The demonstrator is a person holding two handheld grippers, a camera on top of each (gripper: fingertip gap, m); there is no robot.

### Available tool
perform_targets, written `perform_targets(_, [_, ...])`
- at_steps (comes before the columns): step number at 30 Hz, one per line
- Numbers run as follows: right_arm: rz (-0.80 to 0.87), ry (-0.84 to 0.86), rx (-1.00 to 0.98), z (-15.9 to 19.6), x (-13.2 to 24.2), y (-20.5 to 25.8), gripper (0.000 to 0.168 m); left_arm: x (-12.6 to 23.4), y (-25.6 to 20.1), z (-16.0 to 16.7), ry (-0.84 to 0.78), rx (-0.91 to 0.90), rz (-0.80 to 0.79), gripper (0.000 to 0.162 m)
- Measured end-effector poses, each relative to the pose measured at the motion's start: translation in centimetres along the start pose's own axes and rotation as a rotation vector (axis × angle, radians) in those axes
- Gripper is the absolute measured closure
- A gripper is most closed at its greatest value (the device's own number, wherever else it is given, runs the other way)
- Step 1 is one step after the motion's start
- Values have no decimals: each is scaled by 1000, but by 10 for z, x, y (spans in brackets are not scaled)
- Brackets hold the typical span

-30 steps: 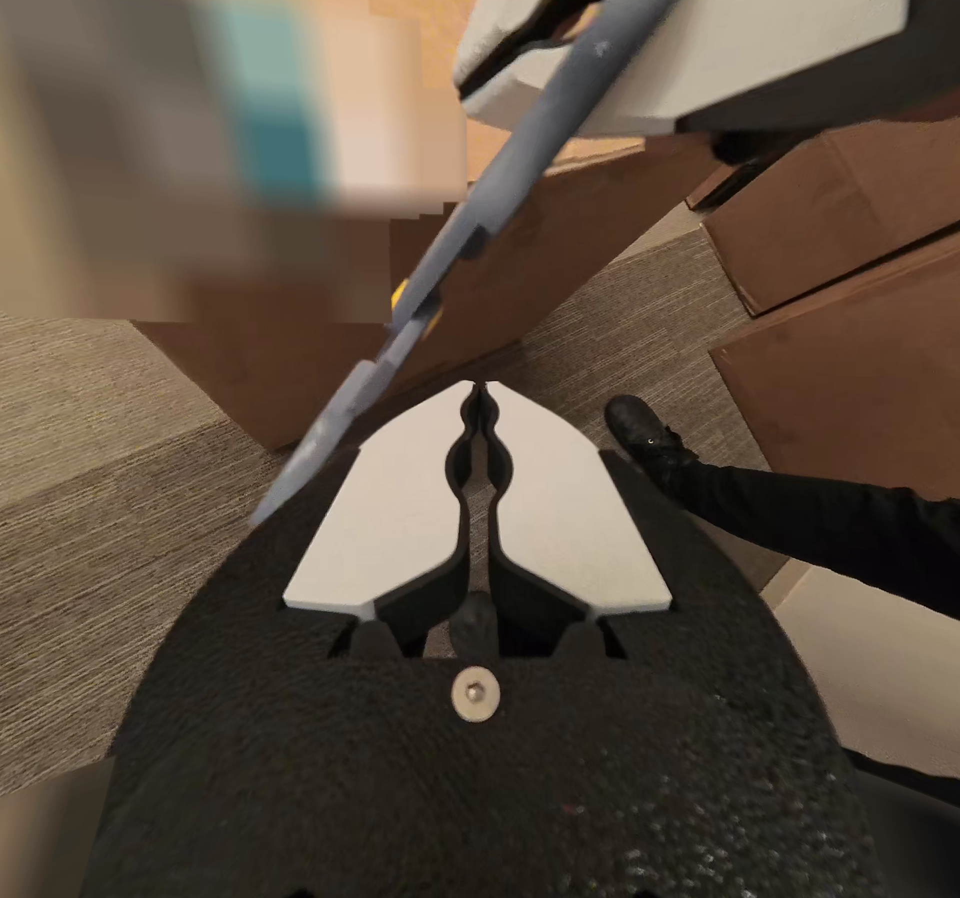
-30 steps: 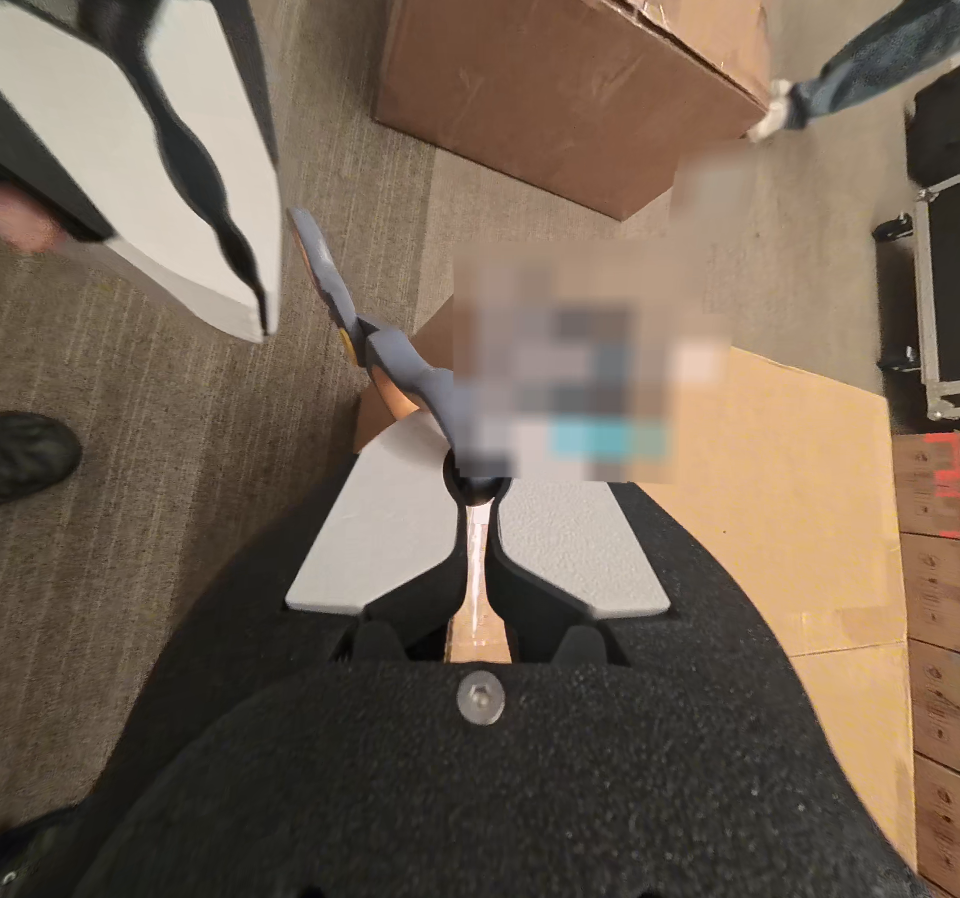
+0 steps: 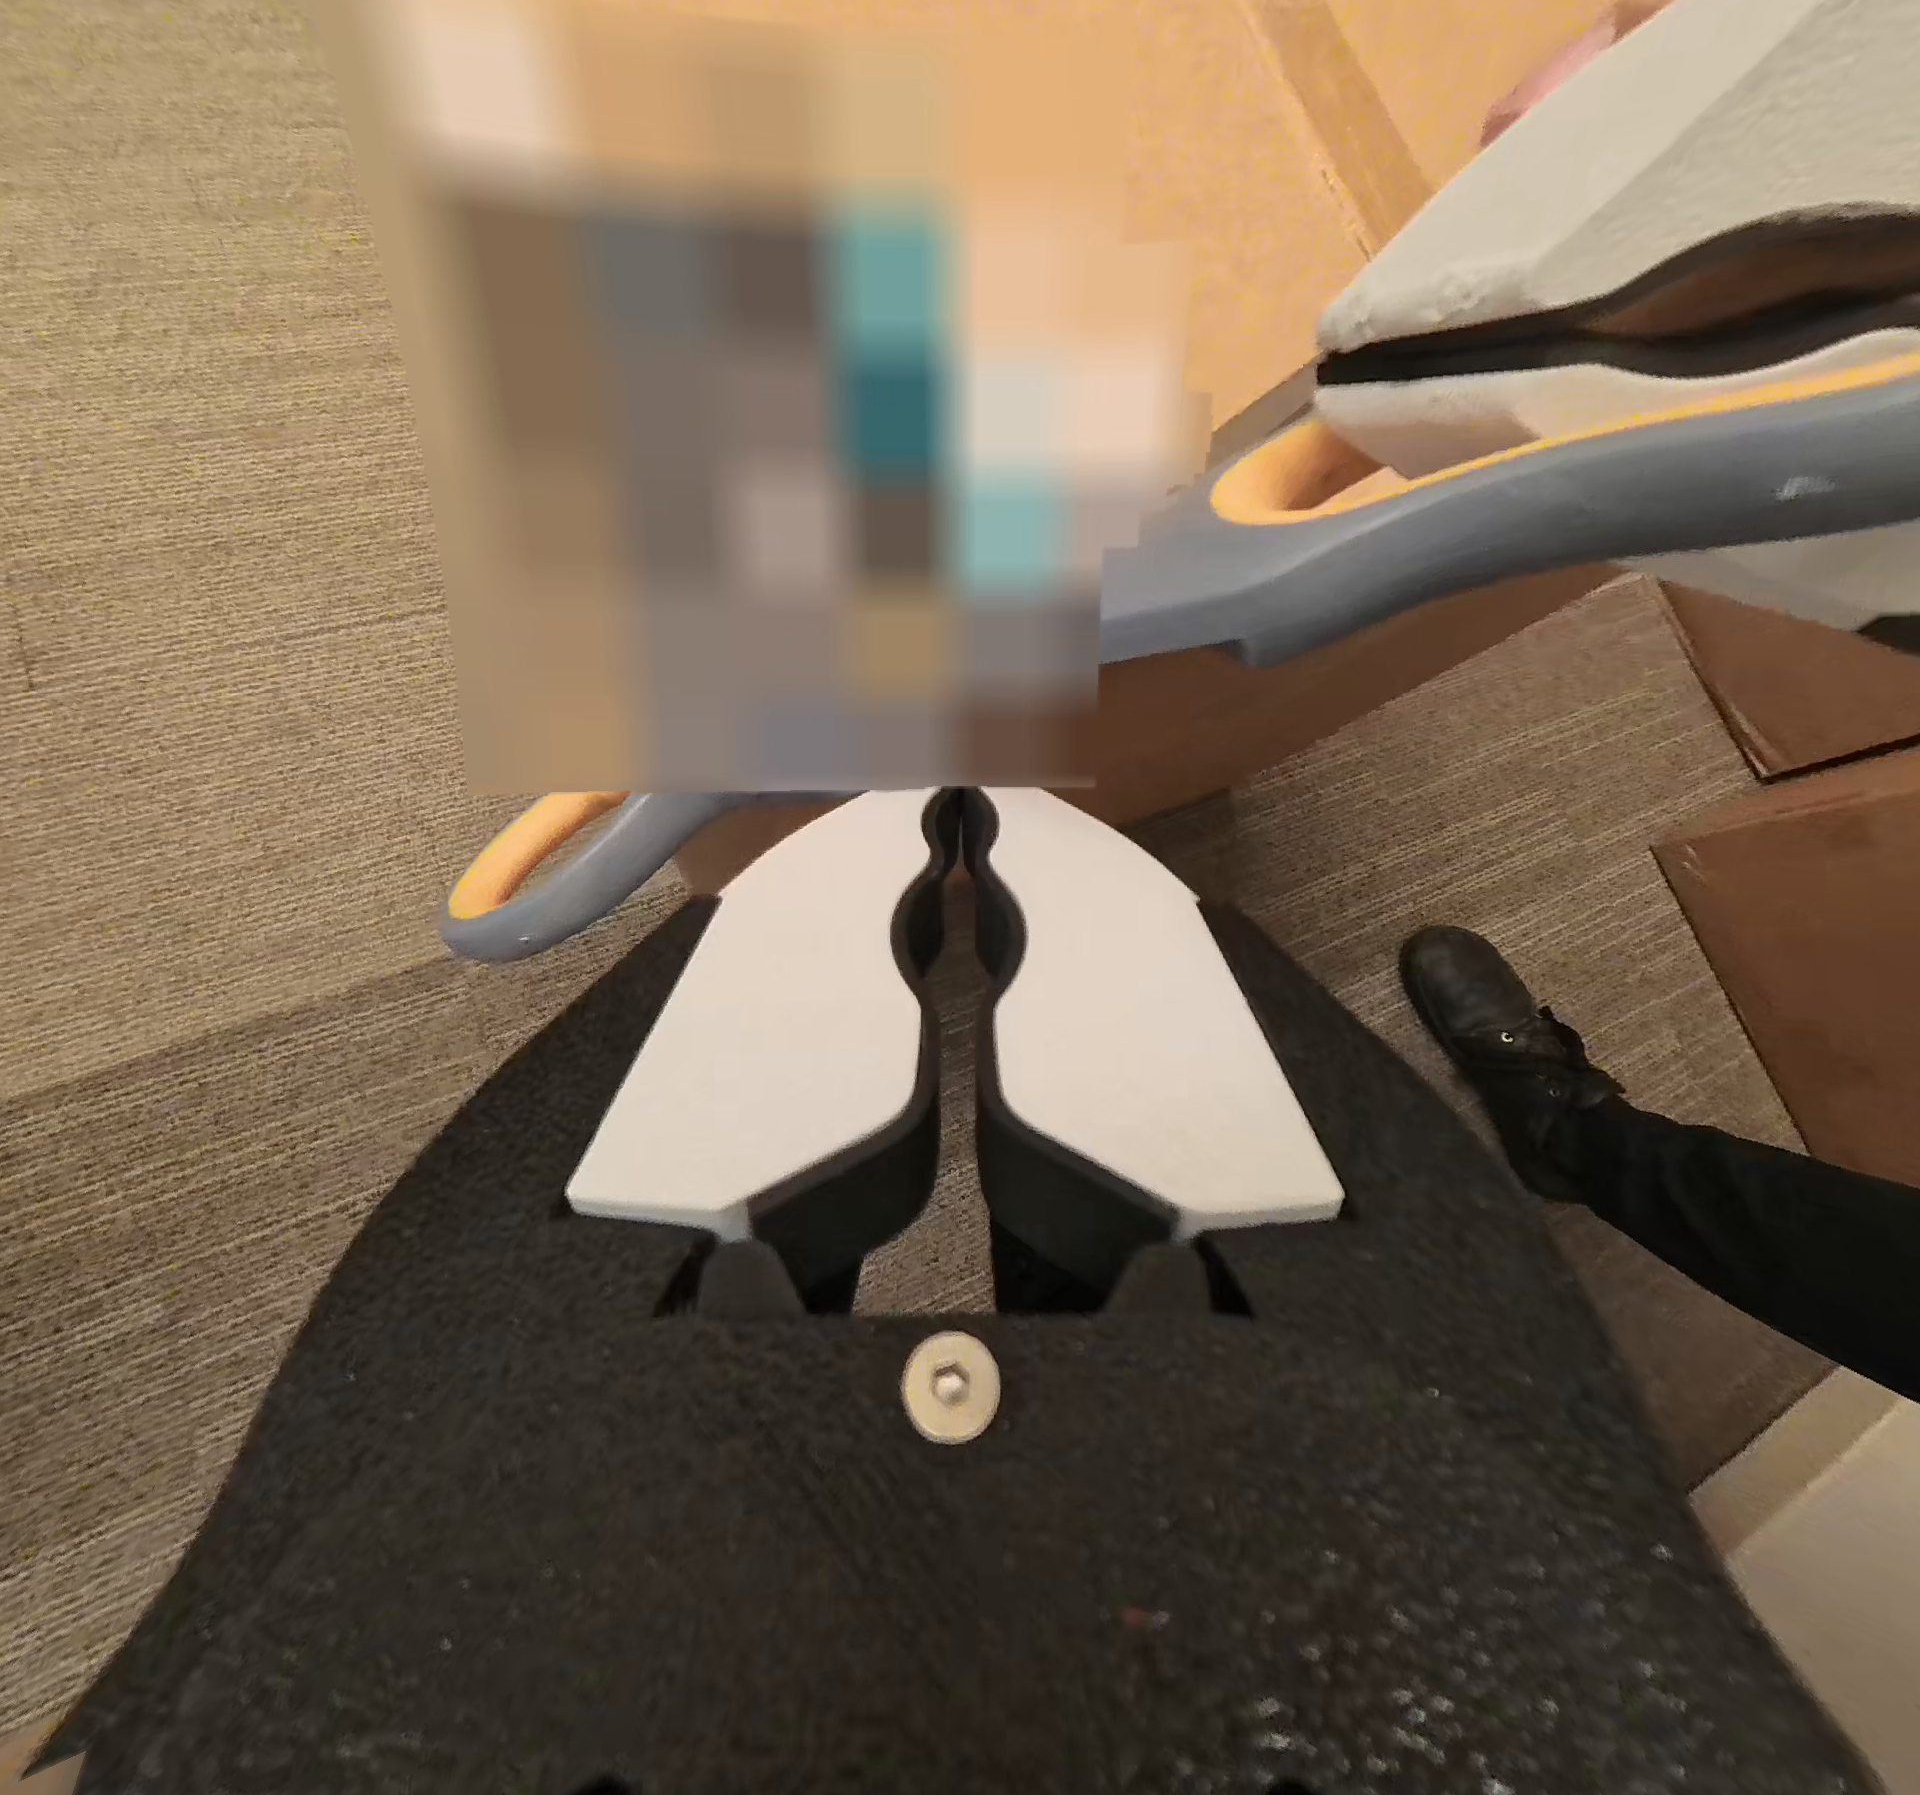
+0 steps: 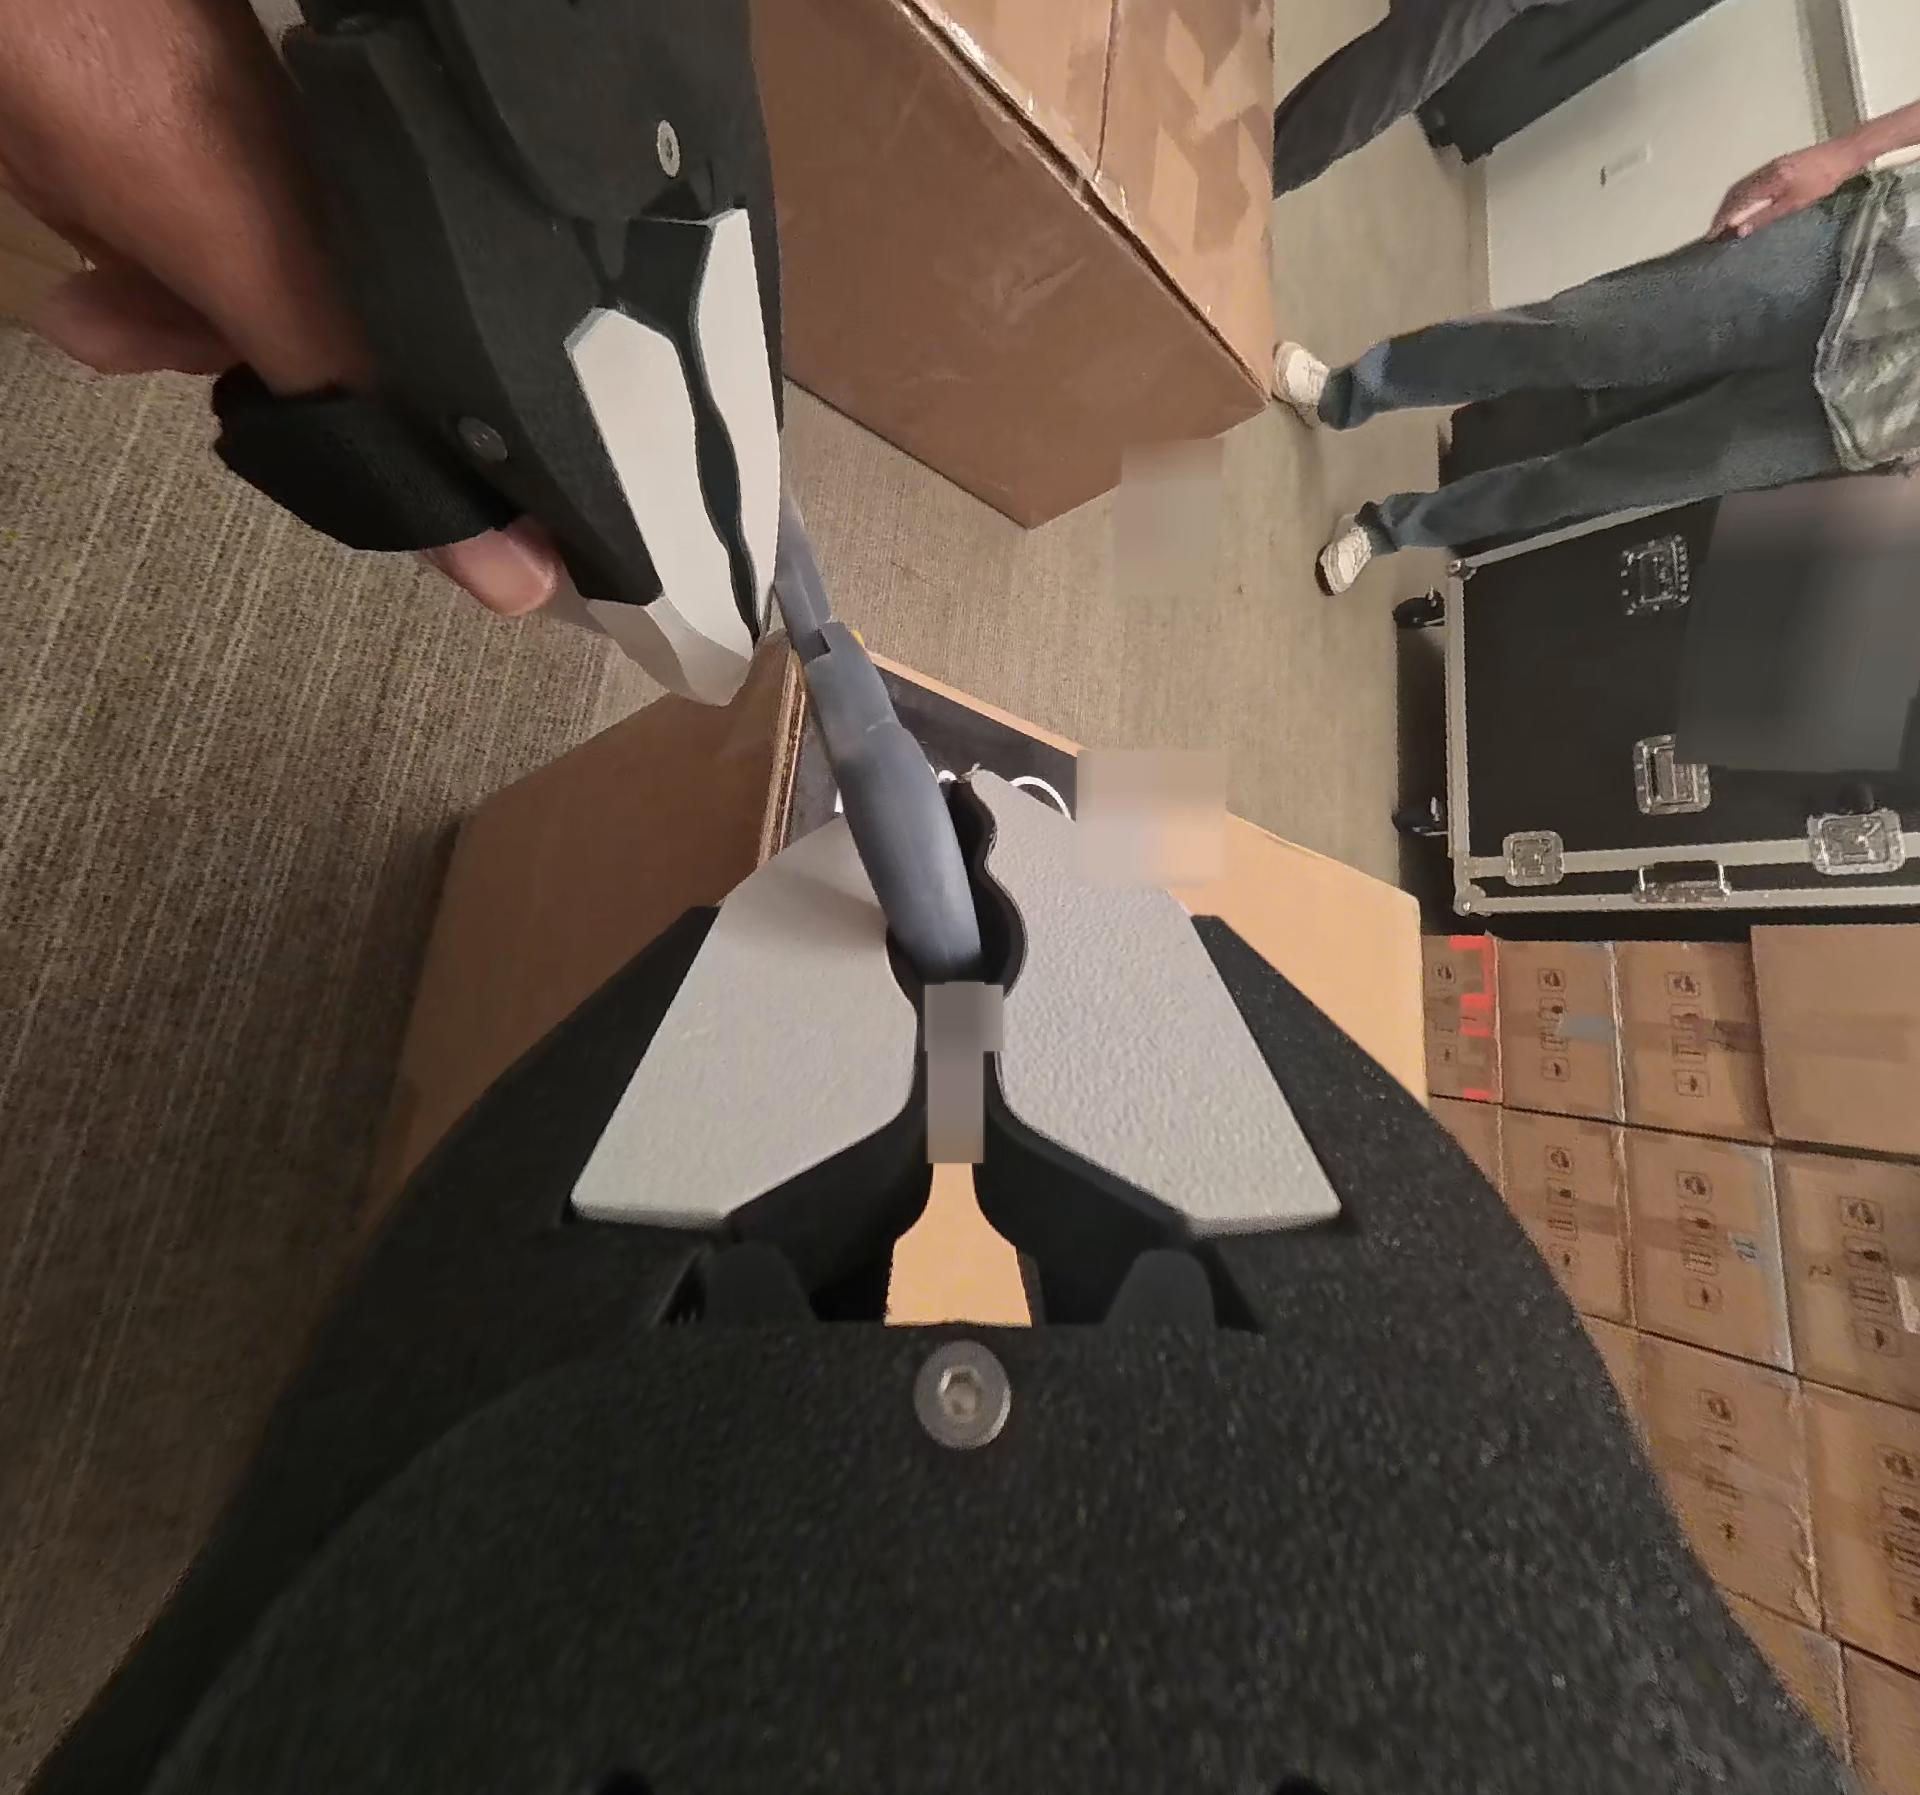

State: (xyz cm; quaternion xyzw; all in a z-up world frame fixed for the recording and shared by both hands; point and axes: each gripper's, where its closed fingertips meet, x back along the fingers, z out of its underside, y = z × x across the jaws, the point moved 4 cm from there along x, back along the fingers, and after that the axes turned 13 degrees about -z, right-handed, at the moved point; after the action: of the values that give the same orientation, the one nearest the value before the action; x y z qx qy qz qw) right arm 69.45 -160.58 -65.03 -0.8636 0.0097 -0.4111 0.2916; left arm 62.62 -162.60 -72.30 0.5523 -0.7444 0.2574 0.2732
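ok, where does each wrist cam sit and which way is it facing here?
Left wrist: on the left gripper, facing down at carpet and a cardboard box; own fingers and a shoe show.
Right wrist: on the right gripper, facing along the floor toward stacked boxes; own fingers show.
Shared: the scissors and the opposite gripper.

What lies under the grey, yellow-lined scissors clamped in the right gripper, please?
Under the scissors: brown cardboard box and beige carpet. Their middle is covered by blurring.

Black pebbled tongs [image 3: 961, 810] — white fingers [image 3: 790, 1049], silver screw.
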Motion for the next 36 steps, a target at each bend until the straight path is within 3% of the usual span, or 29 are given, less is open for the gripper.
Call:
perform_targets(23, [-87,16,-16,13,2,27,168,-2,-8,6,2,17,17,162])
perform_targets(29, [-109,27,-11,15,2,25,168,20,-3,1,-82,-83,-35,162])
perform_targets(30, [-112,29,-11,15,2,24,168,24,-5,-2,-108,-93,-21,160])
perform_targets(32, [-119,33,-3,15,2,24,168,27,-8,-8,-137,-126,9,141])
perform_targets(36, [-127,38,15,15,2,23,168,25,-8,-16,-155,-240,9,132])
